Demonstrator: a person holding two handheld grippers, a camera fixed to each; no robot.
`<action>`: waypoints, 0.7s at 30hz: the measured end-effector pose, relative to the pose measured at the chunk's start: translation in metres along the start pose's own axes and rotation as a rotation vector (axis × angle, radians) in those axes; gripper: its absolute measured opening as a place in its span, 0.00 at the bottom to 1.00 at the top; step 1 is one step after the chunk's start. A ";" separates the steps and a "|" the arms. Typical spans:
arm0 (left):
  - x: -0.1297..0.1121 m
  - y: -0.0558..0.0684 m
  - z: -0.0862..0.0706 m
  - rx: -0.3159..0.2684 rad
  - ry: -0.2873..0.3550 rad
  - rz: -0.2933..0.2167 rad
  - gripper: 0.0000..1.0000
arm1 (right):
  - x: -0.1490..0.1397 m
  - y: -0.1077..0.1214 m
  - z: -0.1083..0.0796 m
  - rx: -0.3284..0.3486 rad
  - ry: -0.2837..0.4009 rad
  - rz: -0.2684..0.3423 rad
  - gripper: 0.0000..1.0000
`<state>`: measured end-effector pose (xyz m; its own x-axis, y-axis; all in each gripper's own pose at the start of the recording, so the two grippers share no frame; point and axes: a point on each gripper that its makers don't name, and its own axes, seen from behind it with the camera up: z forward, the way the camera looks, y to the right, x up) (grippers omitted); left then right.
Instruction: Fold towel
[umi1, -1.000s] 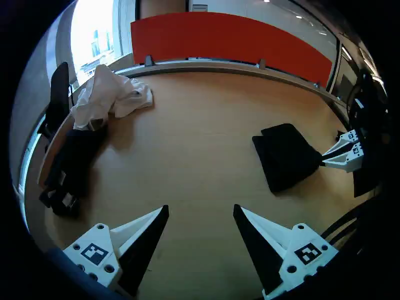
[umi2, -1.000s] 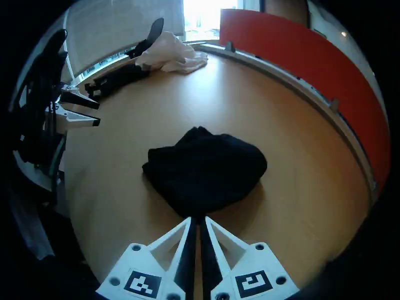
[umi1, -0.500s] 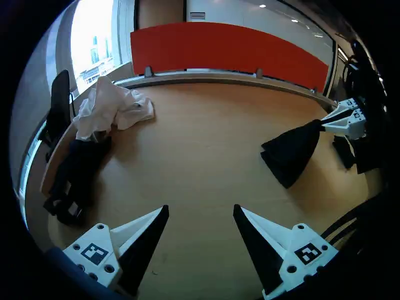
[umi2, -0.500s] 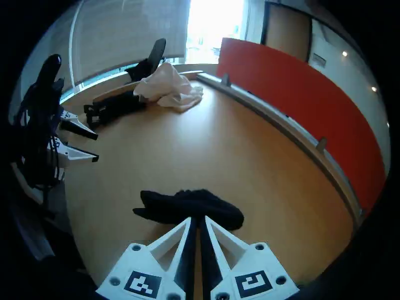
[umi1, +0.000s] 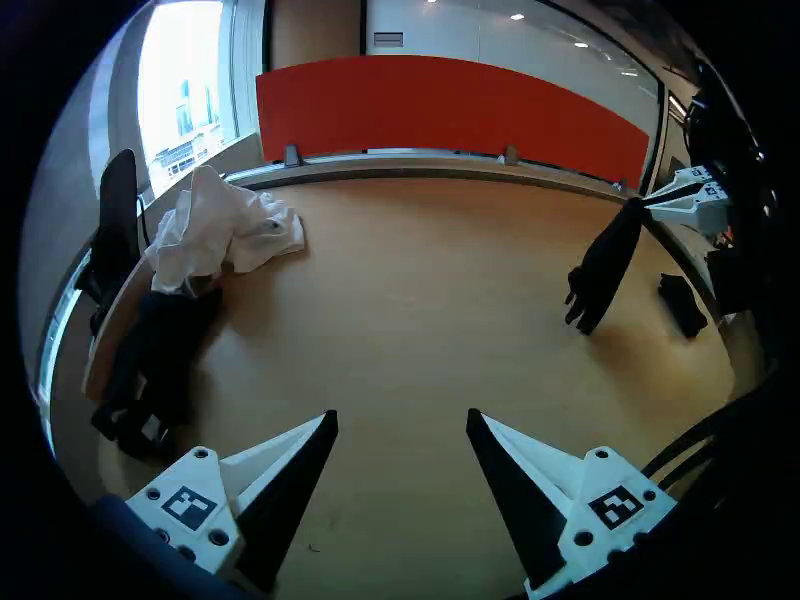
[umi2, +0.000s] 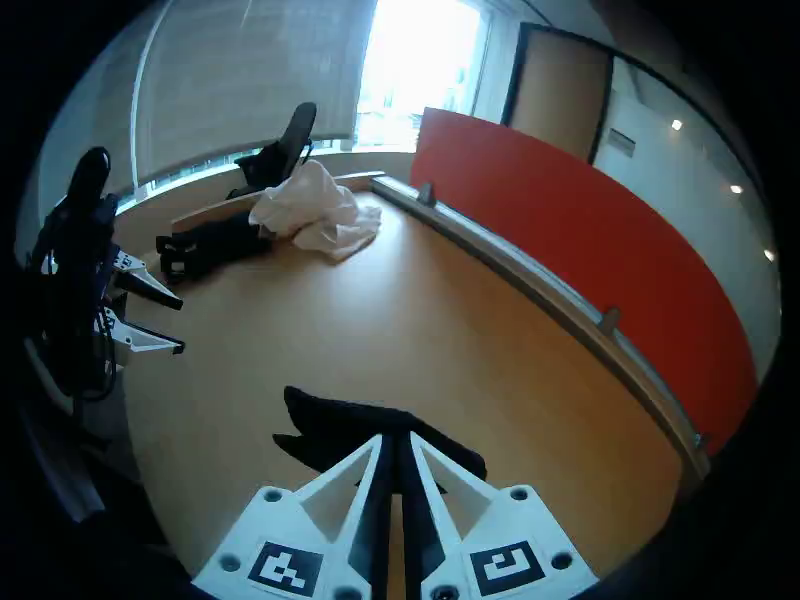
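In the left gripper view the left tongs gape wide over the worktop's near edge, holding nothing. By its right edge the black towel hangs from the right tongs. In the right gripper view the right tongs are pinched together on the black towel, its folds draping below them.
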<state>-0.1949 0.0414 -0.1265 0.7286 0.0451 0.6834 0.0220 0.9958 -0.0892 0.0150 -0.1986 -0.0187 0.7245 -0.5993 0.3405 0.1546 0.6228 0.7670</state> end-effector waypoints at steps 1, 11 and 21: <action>0.000 0.001 0.000 -0.002 0.000 0.001 0.96 | 0.000 0.002 -0.002 -0.003 0.000 0.002 0.04; 0.000 0.005 0.002 -0.010 -0.003 0.011 0.96 | -0.005 0.022 -0.015 -0.028 0.001 0.020 0.04; 0.001 0.011 0.005 -0.016 -0.008 0.018 0.96 | -0.012 0.048 -0.032 -0.051 0.005 0.047 0.04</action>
<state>-0.1975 0.0526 -0.1233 0.7238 0.0640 0.6871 0.0199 0.9933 -0.1135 0.0348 -0.1454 -0.0035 0.7352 -0.5660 0.3731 0.1539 0.6753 0.7213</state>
